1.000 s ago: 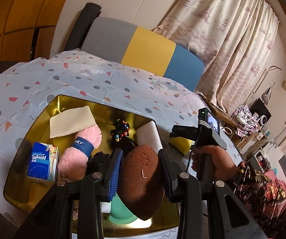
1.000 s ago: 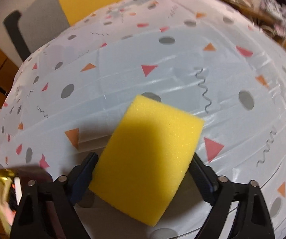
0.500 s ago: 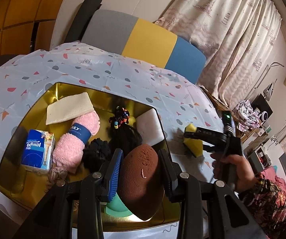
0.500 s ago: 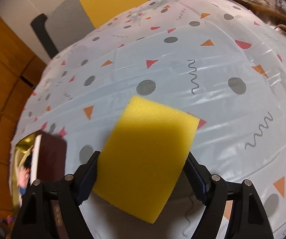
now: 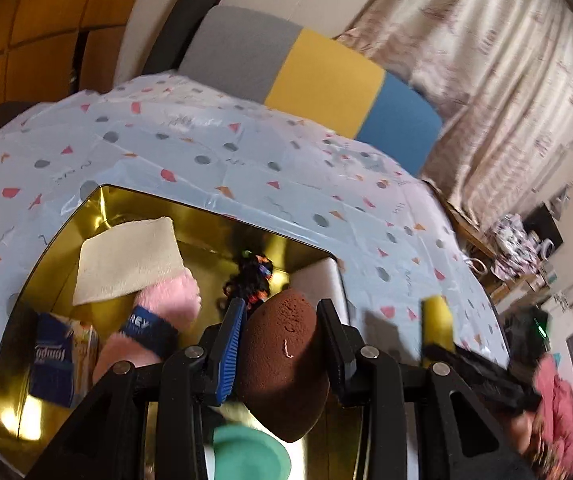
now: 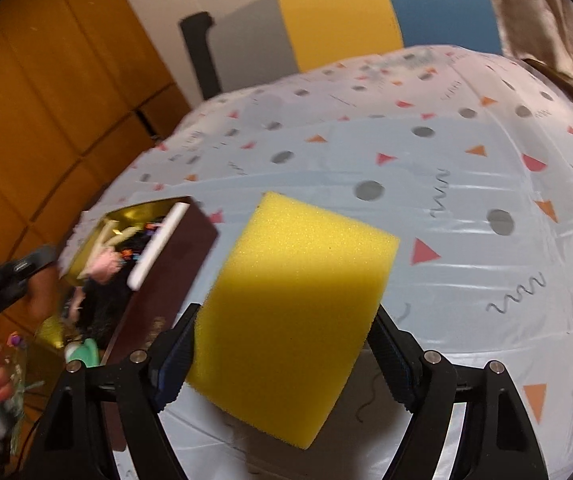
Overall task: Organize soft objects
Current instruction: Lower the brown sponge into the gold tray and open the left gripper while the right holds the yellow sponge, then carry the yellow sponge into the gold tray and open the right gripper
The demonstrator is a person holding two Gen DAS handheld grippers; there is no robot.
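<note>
My left gripper (image 5: 280, 334) is shut on a brown egg-shaped sponge (image 5: 282, 364) and holds it over the gold-lined box (image 5: 98, 200). The box holds a beige cloth (image 5: 126, 260), a pink fluffy roll with a blue band (image 5: 154, 320), a tissue pack (image 5: 60, 360), a dark tangle of hair ties (image 5: 252, 276), a white sponge (image 5: 318, 284) and a green object (image 5: 250, 454). My right gripper (image 6: 286, 340) is shut on a yellow sponge block (image 6: 294, 304), lifted above the tablecloth; it also shows in the left wrist view (image 5: 437, 326). The box also shows at the left of the right wrist view (image 6: 174, 248).
The table wears a pale cloth (image 5: 246, 160) with coloured shapes. A grey, yellow and blue chair back (image 5: 326, 80) stands behind it. Curtains (image 5: 506, 80) hang at the right, wooden panels (image 6: 46, 80) at the left.
My right gripper has lifted the yellow sponge off the cloth and turned left toward the box. My left gripper still holds the brown sponge over the box, shifted slightly.
</note>
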